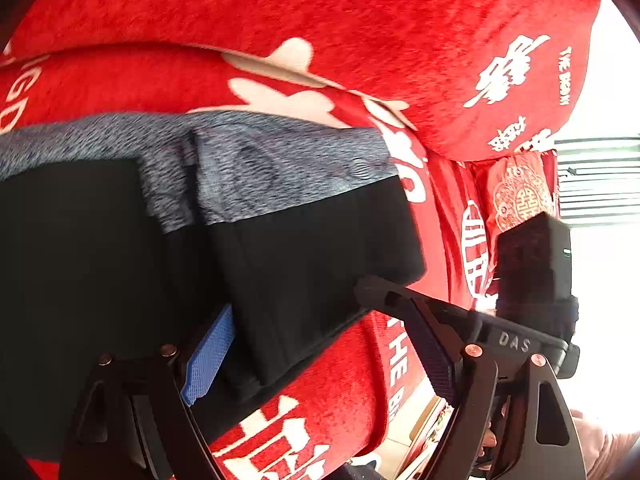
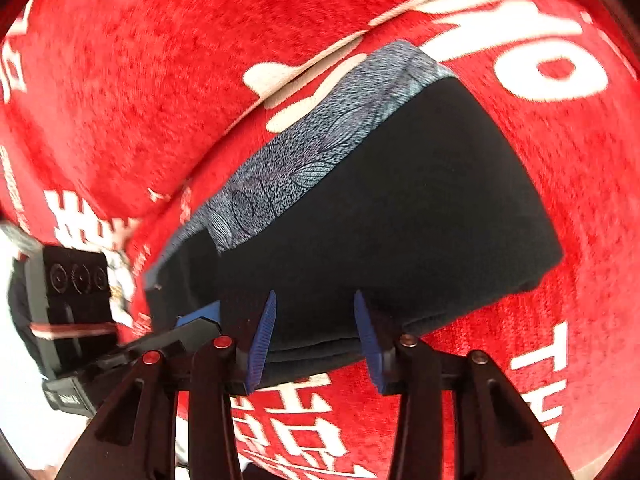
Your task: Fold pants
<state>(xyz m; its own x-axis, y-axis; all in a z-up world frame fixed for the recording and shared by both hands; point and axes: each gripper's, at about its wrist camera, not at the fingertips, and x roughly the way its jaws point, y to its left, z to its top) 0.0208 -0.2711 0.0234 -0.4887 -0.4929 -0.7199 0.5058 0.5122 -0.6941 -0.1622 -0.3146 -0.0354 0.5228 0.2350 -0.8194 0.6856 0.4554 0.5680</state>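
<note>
On red blanket (image 2: pixel 160 80) with white lettering: black pants (image 2: pixel 400 220) lie as compact folded bundle, grey patterned waistband (image 2: pixel 320 140) at far edge. Folding looks nearly done; you may only need to release, tidy.

Your right gripper (image 2: pixel 315 340): jaws part open, straddling bundle's near edge, pads not pressing cloth.

Your left gripper (image 1: pixel 320 344): jaws wide, bundle's corner between them, nothing clamped.

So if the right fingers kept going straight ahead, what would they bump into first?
Most likely the folded black pants. The right gripper has its open fingers on either side of the pants' near folded edge, with the red blanket beyond.
</note>
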